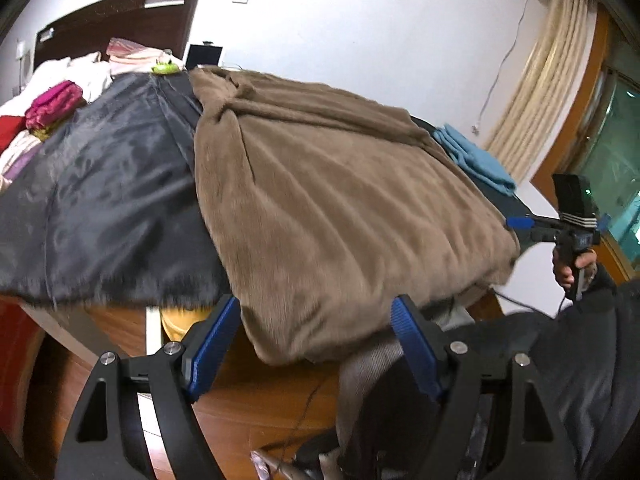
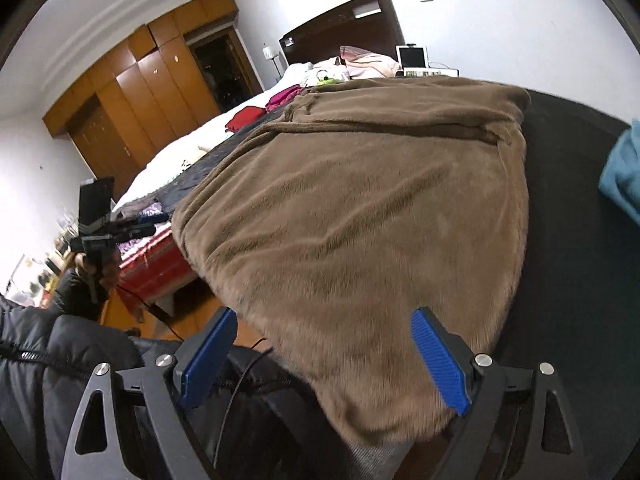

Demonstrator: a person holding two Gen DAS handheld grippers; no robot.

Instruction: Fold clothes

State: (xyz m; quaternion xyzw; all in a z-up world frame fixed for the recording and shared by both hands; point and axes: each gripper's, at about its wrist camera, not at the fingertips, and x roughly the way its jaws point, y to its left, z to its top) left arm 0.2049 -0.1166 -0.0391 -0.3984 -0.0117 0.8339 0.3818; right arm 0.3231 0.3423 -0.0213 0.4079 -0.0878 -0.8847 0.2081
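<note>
A brown fleece garment [image 1: 340, 200] lies spread across the foot of the bed [image 2: 568, 216], on a dark cover [image 1: 104, 200], its near edge hanging over the bed's end. The left gripper [image 1: 316, 344] hovers at that hanging edge with its blue pads [image 1: 214, 346] spread wide and nothing between them. The right gripper [image 2: 324, 360] sits over the garment's near corner, its jaws likewise wide apart; the fleece lies under the right pad [image 2: 440, 364], but is not pinched. A folded blue cloth [image 1: 476, 156] rests on the bed just beside the garment's far right side. A pink bundle [image 1: 54, 104] and a green toy [image 1: 164, 67] lie near the headboard [image 1: 120, 20].
</note>
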